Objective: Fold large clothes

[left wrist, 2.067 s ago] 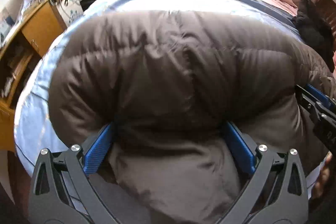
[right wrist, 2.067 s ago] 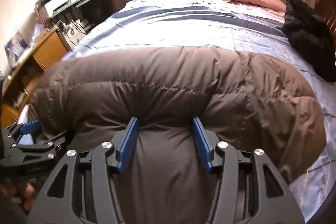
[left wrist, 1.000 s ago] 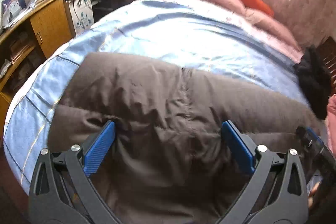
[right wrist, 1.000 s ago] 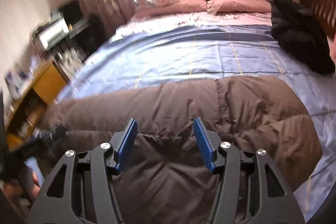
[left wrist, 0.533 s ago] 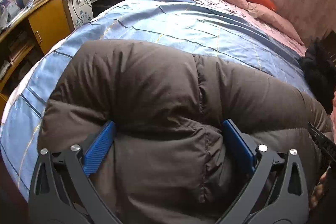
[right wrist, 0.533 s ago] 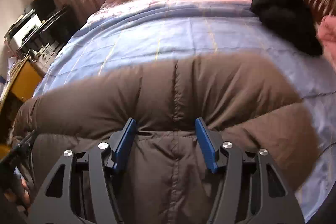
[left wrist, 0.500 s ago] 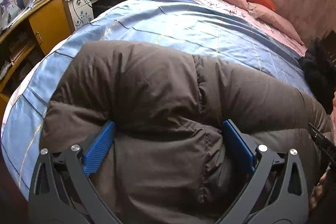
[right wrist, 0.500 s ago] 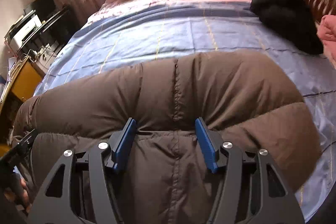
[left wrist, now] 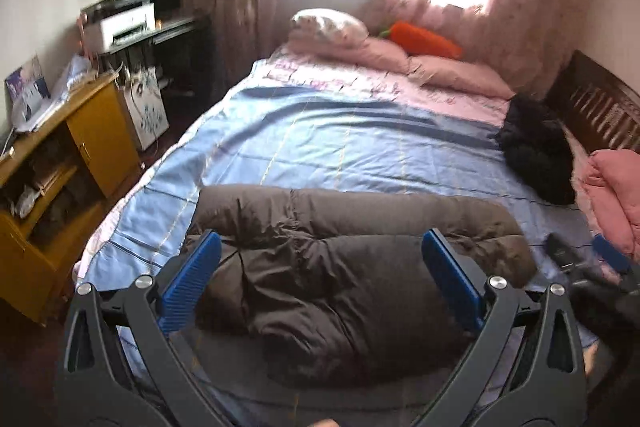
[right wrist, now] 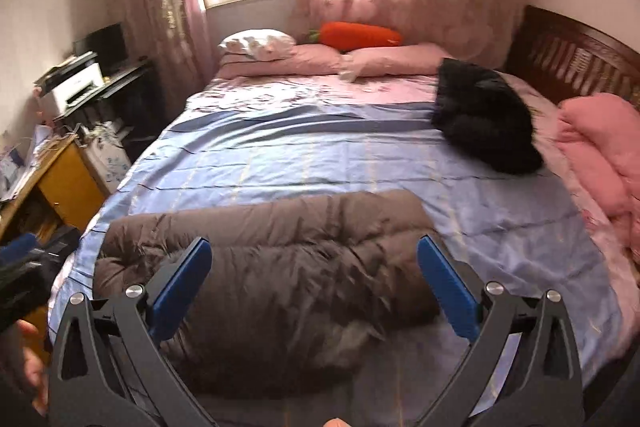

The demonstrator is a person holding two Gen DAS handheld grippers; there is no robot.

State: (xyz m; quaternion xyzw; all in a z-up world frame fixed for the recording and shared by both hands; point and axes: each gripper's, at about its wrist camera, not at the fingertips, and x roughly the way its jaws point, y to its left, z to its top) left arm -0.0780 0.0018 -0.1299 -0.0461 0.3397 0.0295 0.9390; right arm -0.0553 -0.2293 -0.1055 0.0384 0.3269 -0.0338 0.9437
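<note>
Both grippers have lifted off the jacket (left wrist: pixel 352 267), which now lies folded at the bed's (left wrist: pixel 320 143) near edge | right gripper (right wrist: pixel 314 285) jaws just opened wide, nothing between | left gripper (left wrist: pixel 320 277) spread, empty | smooth blue striped sheet bare beyond the jacket | puffy brown quilted fabric | black garment (right wrist: pixel 486 121) far right.

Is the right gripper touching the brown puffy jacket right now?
Apart. The right wrist view shows the right gripper raised above the brown jacket, its blue fingers wide and holding nothing.
</note>
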